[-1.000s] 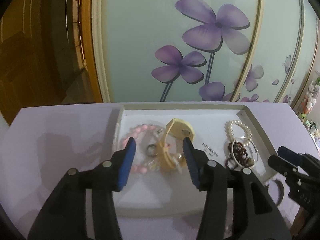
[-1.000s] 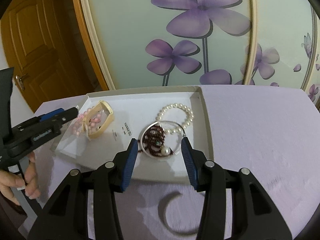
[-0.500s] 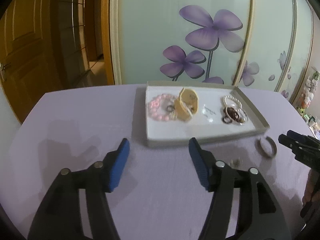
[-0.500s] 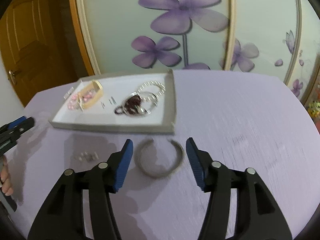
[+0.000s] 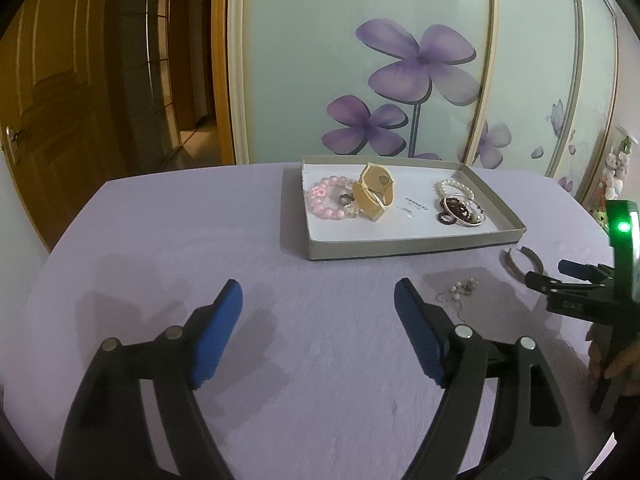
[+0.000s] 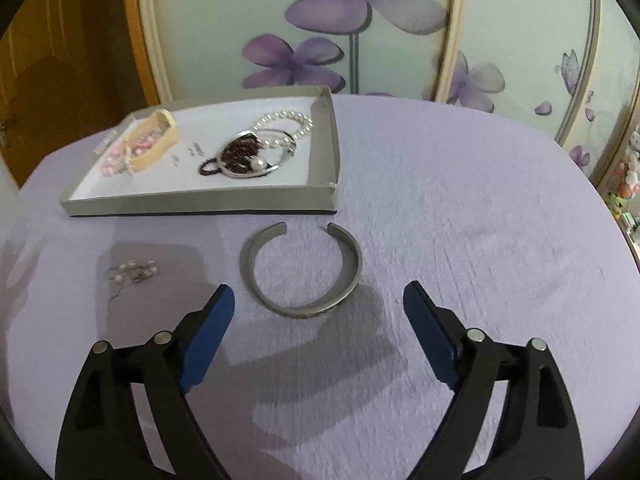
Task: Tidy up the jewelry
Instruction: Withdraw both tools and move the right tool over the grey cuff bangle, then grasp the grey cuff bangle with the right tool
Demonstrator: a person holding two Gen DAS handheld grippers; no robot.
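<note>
While both jaws have just been opening, our left gripper [image 5: 318, 302] and right gripper [image 6: 319, 306] gape empty; the bangle [image 6: 301, 270] now sits at twelve o'clock, the tray [image 6: 200, 200] farther off than before.

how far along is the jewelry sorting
Mostly done: pink bead bracelet, white pearl bracelet and dark red beaded pieces lie in the grey tray. Both grippers are open and empty. Left on the purple cloth: silver open cuff bangle, small pearl earrings.

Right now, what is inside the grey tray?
The tray holds a pink bead bracelet, a tan watch-like band, a pearl bracelet and a silver bangle over dark red beads. What lies beneath that pile is covered.
</note>
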